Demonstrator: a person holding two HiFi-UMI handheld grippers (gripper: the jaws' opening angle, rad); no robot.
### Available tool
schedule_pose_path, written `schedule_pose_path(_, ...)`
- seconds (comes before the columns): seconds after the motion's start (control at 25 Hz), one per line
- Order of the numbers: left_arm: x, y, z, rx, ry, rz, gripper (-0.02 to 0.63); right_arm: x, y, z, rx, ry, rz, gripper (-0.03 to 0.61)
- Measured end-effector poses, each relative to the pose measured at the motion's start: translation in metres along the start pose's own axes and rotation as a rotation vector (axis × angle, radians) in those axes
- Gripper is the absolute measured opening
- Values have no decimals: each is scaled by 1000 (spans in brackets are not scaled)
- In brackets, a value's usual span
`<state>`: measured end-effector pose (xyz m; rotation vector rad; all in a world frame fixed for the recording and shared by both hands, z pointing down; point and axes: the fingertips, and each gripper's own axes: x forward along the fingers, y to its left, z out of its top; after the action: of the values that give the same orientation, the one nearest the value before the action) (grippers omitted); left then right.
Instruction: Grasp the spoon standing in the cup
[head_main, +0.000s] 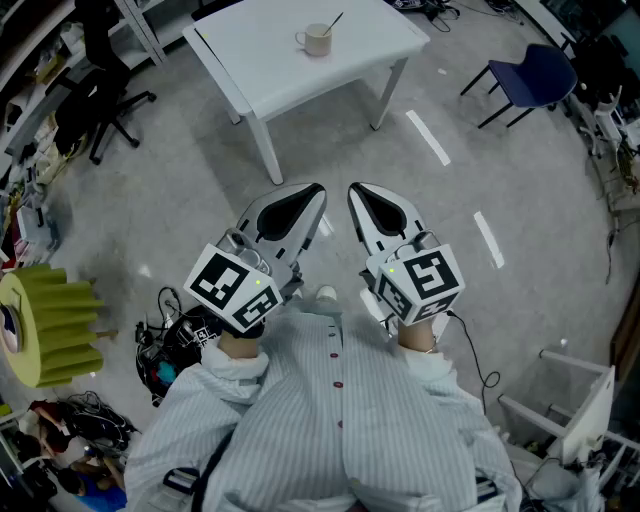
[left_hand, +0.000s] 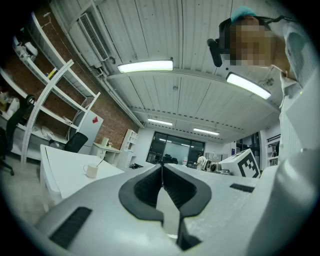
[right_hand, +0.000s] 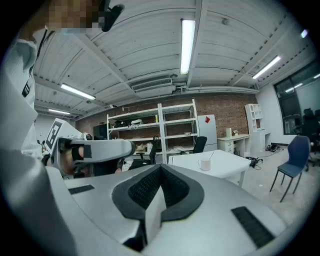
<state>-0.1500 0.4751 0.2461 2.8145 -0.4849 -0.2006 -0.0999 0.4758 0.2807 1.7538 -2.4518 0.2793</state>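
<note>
L gripper (head_main: 316, 192) & R gripper (head_main: 356, 192): jaws seen shut tip-to-tip, nothing betw. pads, held side by side near torso | open floor (head_main: 430, 210) seen betw. them & white table (head_main: 285, 85); blue chair (head_main: 535, 75) at R, well apart | cup (head_main: 316, 42) set mid-table, off all edges | spoon (head_main: 334, 21) stood in cup, long axis tilted, handle leant up-right.

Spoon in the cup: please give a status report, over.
Left gripper shut, empty; right gripper shut, empty. Spoon stands in cup on white table, far ahead, untouched. Nothing seen in the way.
</note>
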Motion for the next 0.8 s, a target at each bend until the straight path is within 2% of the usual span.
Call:
schedule_pose_path(0.4, 4, 14, 7, 13, -14, 12, 14, 6, -9, 6, 11, -19, -15, 9)
schedule_pose_path(0.8, 12, 17, 10, 42, -39, 90, 14, -4, -32, 5, 10, -29, 13, 9)
